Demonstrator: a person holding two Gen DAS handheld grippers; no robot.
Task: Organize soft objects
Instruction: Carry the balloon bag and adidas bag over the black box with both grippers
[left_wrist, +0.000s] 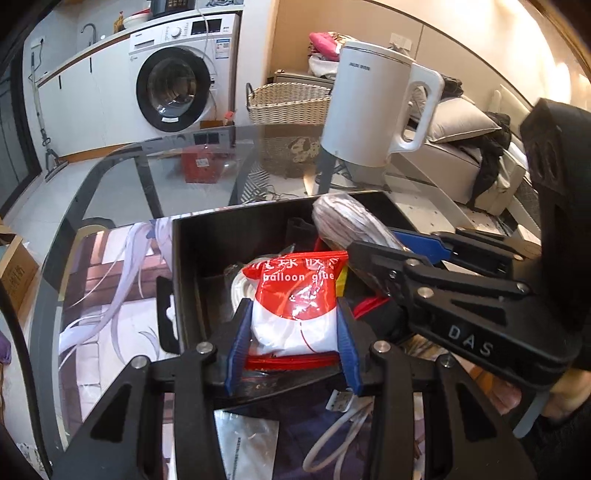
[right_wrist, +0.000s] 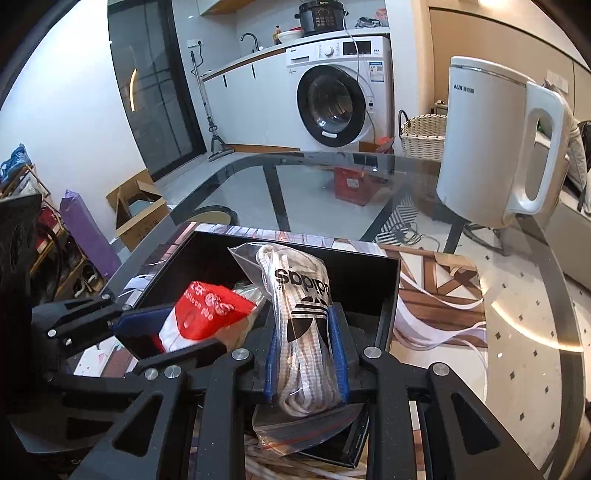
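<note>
- Black box (left_wrist: 192, 258) on glass table (left_wrist: 122, 173): I see a white cable coil (left_wrist: 238, 291) inside, rest too dark to ID.
- L gripper (left_wrist: 293, 325) clamped on balloon glue pack (left_wrist: 299, 295), held over box.
- R gripper (right_wrist: 304, 354) clamped on bagged laces (right_wrist: 299, 306), also over box; bag btm cut off by fingers.
- White kettle (right_wrist: 491, 147) stands behind, apart.

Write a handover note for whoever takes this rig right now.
Left gripper: shut on the red and white glue packet, above the black box.
Right gripper: shut on the clear bag of shoelaces, also above the box.
Done: both soft items picked up and brought over the box.
Left: release both inside it; a white cable lies on the mat nearby.
</note>
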